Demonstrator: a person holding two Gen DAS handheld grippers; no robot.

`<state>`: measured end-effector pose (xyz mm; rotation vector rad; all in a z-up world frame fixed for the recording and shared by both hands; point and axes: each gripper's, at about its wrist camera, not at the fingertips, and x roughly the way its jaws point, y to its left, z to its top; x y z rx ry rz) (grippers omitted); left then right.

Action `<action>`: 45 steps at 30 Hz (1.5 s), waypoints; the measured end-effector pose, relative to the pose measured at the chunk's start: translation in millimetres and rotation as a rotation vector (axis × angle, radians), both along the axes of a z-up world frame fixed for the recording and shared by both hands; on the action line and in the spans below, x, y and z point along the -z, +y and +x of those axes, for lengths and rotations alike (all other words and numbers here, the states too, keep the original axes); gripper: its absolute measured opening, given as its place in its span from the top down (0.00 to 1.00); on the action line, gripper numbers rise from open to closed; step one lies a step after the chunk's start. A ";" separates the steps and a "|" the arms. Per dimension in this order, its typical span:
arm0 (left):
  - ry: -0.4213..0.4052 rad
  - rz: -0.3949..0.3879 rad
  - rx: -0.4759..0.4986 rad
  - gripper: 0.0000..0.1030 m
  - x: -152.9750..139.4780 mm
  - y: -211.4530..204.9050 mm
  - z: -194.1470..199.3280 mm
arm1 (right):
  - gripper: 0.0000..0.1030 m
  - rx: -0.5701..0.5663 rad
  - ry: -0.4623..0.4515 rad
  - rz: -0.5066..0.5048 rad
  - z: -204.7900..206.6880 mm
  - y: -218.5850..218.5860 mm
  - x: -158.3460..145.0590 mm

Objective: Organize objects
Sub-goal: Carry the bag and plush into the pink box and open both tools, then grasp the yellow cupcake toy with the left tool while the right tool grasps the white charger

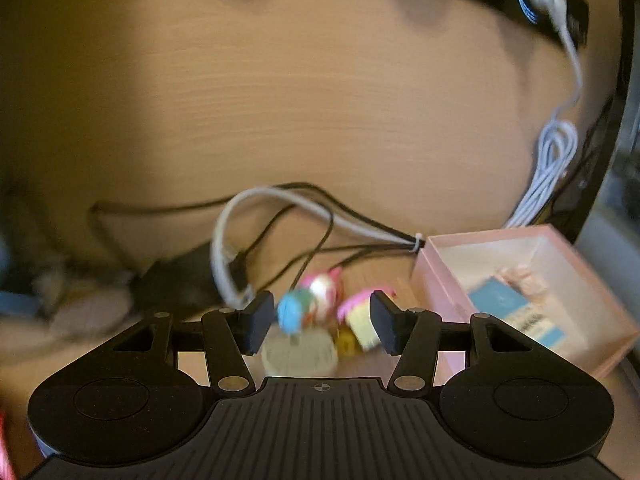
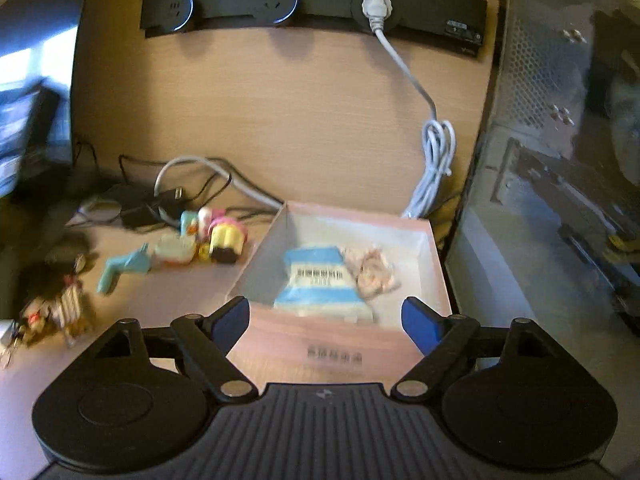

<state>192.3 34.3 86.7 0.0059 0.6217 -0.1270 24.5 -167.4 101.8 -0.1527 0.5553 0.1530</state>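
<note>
A pink open box [image 2: 436, 248] stands on the desk with a blue-and-white striped packet [image 2: 320, 280] and a crumpled pinkish item [image 2: 372, 268] inside. My right gripper [image 2: 326, 322] hovers over the box's near wall, open, with nothing between its fingers. Left of the box lies a cluster of small toys [image 2: 208, 240], among them a yellow-and-pink cupcake toy [image 2: 226, 240] and a teal piece [image 2: 124, 266]. In the blurred left wrist view my left gripper [image 1: 322, 322] is open just short of those toys [image 1: 320, 312], which show between its fingers. The pink box [image 1: 436, 280] lies to its right.
A black socket strip [image 2: 312, 4] is fixed on the back panel, with a white plug and coiled cable [image 2: 438, 152] hanging from it. Tangled black and grey cables [image 2: 192, 184] lie behind the toys. A computer case [image 2: 560, 160] stands right of the box. A brown keychain bundle [image 2: 56, 308] lies at the left.
</note>
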 end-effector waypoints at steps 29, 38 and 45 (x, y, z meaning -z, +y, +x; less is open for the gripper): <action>0.062 0.259 0.442 0.50 33.1 -72.3 16.8 | 0.17 0.081 0.068 0.020 -44.0 -37.0 13.5; 0.087 0.286 0.405 0.54 49.7 -88.4 41.3 | 0.16 0.137 0.124 0.028 -55.9 -49.6 23.8; 0.117 0.199 0.327 0.54 54.2 -64.2 27.0 | 0.16 0.083 0.119 0.004 -63.2 -34.2 23.4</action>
